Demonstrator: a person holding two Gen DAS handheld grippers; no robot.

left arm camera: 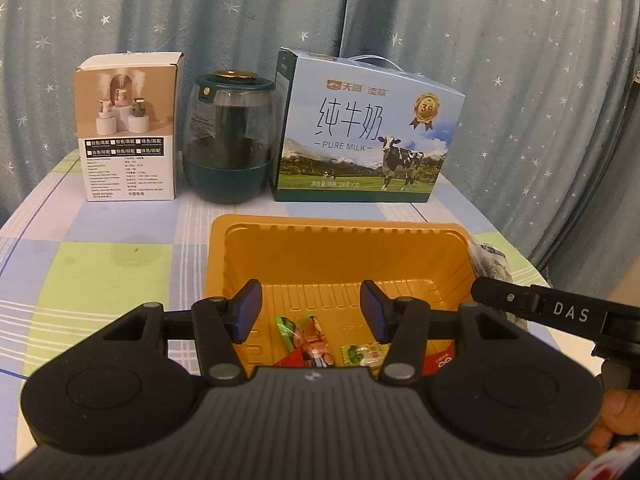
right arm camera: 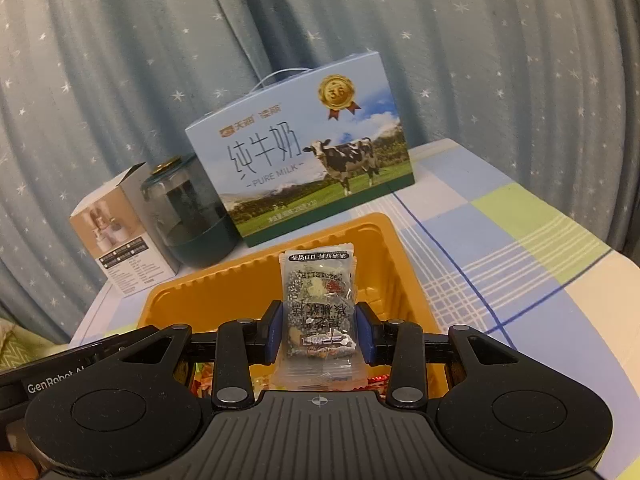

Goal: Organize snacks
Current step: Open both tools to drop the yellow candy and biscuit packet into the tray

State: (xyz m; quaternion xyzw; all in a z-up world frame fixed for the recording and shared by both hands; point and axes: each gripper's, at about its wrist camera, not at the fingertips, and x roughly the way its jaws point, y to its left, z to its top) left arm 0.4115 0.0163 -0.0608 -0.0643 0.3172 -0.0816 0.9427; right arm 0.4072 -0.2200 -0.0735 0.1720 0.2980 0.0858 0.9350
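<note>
Checked tablecloth (right arm camera: 500, 240) lying beyond, the right gripper (right arm camera: 320, 334) is pinching a snack packet (right arm camera: 318, 308) above the orange tray (right arm camera: 394, 248), best released low; left gripper (left arm camera: 311, 312) is hanging spread.

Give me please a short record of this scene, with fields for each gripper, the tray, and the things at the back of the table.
left gripper: open, empty, over the near part of the tray
right gripper: shut on a clear snack packet, held above the tray
tray: orange plastic, on the checked tablecloth
tray contents: several small wrapped snacks at the near end; far end bare
back row, from the left view: humidifier box, dark green jar, milk carton box
background: blue star-patterned curtain
</note>
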